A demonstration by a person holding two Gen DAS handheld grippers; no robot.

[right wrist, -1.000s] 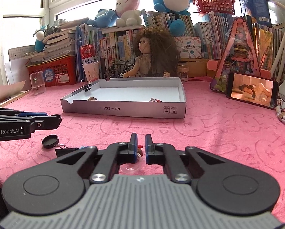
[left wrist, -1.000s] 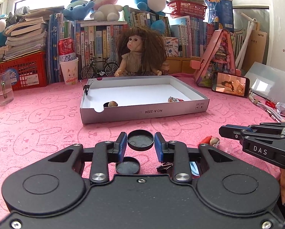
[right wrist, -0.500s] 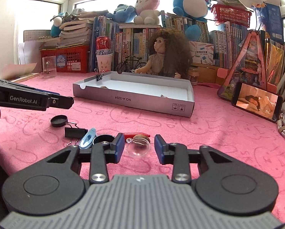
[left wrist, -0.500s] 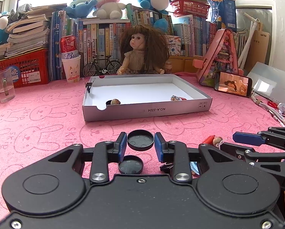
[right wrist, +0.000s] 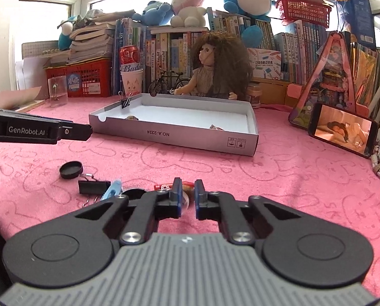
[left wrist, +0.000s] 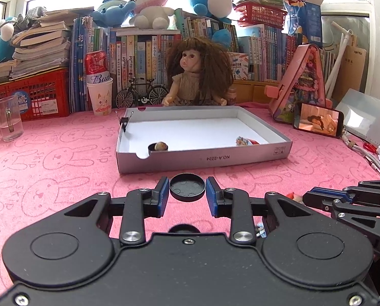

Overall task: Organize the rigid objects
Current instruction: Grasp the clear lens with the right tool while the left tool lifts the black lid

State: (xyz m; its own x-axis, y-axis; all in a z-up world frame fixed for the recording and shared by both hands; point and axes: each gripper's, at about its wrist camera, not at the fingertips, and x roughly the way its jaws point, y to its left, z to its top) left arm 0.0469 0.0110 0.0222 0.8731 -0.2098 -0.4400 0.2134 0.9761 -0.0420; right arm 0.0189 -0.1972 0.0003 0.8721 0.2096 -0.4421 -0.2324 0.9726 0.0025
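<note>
Fingers (left wrist: 164, 193) of the left gripper (left wrist: 187, 191) pinch a black cap (left wrist: 187, 187) by its rim, short of the white tray (left wrist: 202, 159). Light, stiff, likely slippery. The right gripper (right wrist: 188, 196) stands narrowly parted; contents unclear.

Bare pink cloth (left wrist: 62, 178) before tray (left wrist: 202, 159); near wall blocks; binder clip (left wrist: 124, 122) on left rim.
</note>
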